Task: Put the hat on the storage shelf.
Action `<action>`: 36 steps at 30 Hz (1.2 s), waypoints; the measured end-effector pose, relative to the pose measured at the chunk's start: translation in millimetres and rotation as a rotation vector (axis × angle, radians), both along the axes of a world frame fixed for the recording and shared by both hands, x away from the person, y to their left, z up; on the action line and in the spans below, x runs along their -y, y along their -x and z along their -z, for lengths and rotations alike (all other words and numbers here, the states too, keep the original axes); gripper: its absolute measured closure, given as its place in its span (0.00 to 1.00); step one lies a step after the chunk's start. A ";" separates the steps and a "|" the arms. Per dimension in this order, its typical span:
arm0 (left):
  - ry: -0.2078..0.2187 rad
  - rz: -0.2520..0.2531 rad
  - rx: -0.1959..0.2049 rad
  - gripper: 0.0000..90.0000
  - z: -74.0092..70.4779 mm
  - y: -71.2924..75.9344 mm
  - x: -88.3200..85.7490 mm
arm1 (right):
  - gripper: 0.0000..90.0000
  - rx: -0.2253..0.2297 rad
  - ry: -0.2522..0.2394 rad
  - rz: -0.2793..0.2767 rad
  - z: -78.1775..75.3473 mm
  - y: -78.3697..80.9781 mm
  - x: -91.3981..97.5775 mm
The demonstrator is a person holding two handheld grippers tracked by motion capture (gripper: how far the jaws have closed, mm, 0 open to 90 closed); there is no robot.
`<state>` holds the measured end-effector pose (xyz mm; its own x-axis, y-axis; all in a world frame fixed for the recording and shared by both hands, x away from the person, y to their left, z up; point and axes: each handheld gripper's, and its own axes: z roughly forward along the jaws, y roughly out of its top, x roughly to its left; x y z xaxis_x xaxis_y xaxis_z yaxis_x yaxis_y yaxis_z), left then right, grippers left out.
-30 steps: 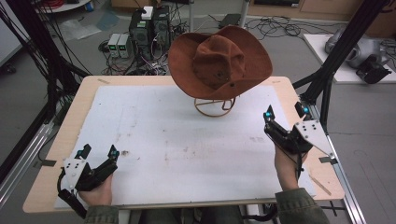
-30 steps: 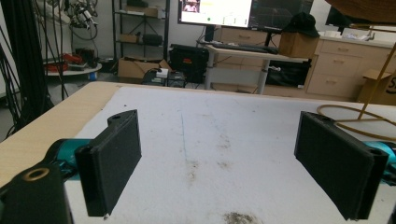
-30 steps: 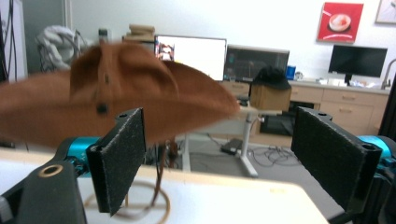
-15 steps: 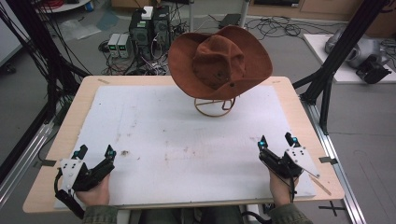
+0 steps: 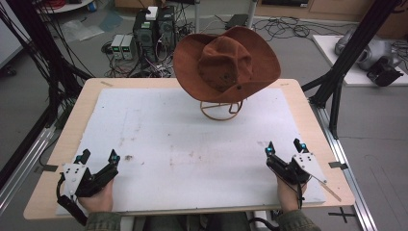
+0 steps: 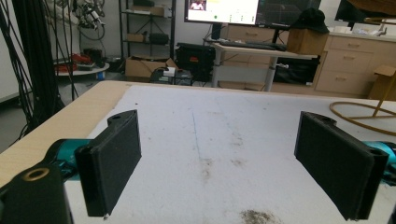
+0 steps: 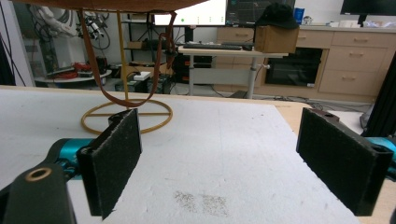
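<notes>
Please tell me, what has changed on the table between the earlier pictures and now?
The right gripper came down toward the near edge of the table and now sits low over the white mat, jaws open and empty. The left gripper, also open and empty, kept its place. The brown hat stayed on its wire stand.

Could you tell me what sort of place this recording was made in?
It looks like a lab or workshop. Computer boxes and loose cables sit on the floor behind the table, monitors hang over desks, and a black frame stands beside the table.
</notes>
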<state>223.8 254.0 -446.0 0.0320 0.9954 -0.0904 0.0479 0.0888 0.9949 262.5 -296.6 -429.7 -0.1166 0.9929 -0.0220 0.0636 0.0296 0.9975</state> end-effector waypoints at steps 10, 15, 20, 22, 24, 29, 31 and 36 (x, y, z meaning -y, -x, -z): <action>-0.001 -0.010 0.002 0.17 0.1 2.5 -3.1 | 0.15 -0.021 -0.043 -0.006 2.1 -4.8 2.4; 0.000 -0.011 0.002 0.17 -0.1 2.9 -3.8 | 0.14 -0.025 -0.045 -0.003 2.4 -4.2 2.8; -0.001 -0.007 0.001 0.17 -0.1 2.2 -2.9 | 0.14 -0.028 -0.047 -0.007 3.0 -4.3 2.0; -0.001 -0.008 0.002 0.17 -0.2 2.2 -2.7 | 0.14 -0.028 -0.040 -0.010 3.3 -4.5 2.0; 0.001 -0.008 0.002 0.17 -0.1 2.2 -2.9 | 0.14 -0.028 -0.042 -0.014 3.3 -4.4 1.8; 0.001 -0.007 0.001 0.17 0.0 2.1 -3.3 | 0.14 -0.037 -0.048 -0.015 3.5 -4.6 1.2; 0.002 -0.007 -0.001 0.17 0.0 2.1 -3.6 | 0.14 -0.034 -0.040 -0.016 3.8 -5.2 1.4; 0.003 -0.010 0.001 0.17 0.1 2.0 -3.7 | 0.14 -0.039 -0.046 -0.023 3.8 -5.7 0.3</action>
<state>221.8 257.7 -446.1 0.0223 0.9954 -0.0934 0.0461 0.0923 0.9947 268.2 -296.8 -433.5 -0.1396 0.9898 0.0284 0.1019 -0.0142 0.9947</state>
